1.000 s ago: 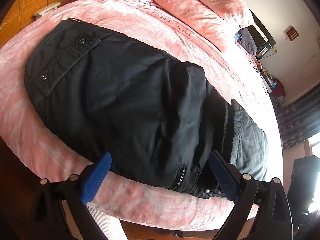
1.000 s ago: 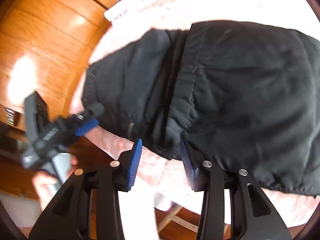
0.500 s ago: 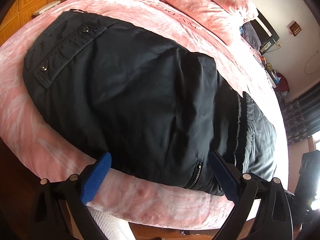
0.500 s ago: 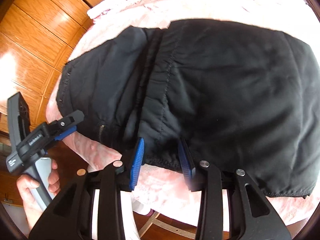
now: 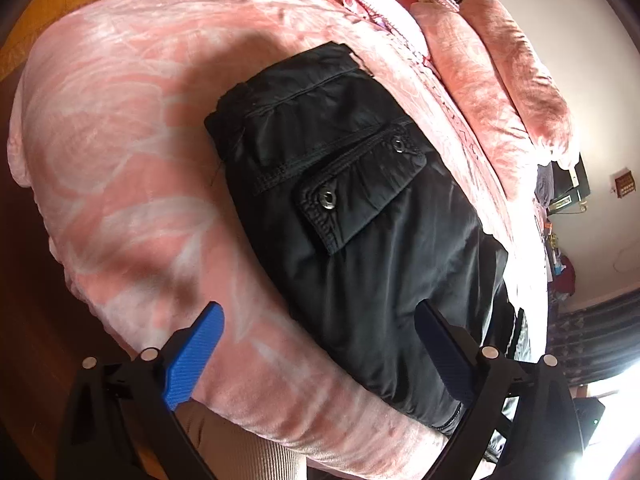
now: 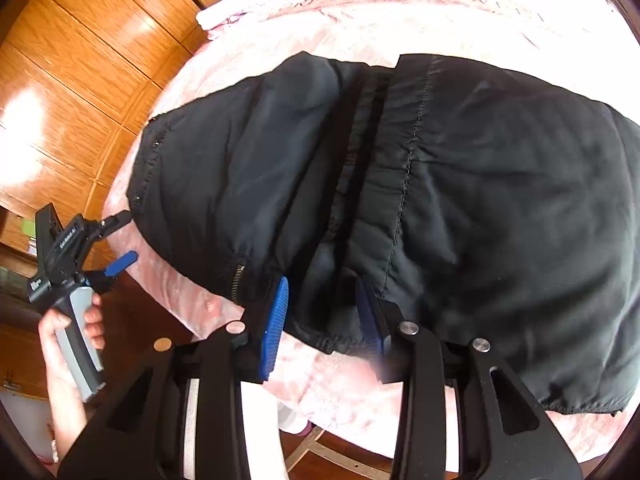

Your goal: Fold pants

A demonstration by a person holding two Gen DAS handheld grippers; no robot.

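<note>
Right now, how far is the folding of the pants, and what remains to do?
Done: the black pants already lie doubled in layers on the pink blanket, pocket flap on top. In hand: the right gripper straddles the near hem with fabric between its pads, apparently not yet pinched; the left gripper is open at the near edge. Left: probably another fold.

Black pants folded on bed

Black tongs, blue ribbed pads
</note>
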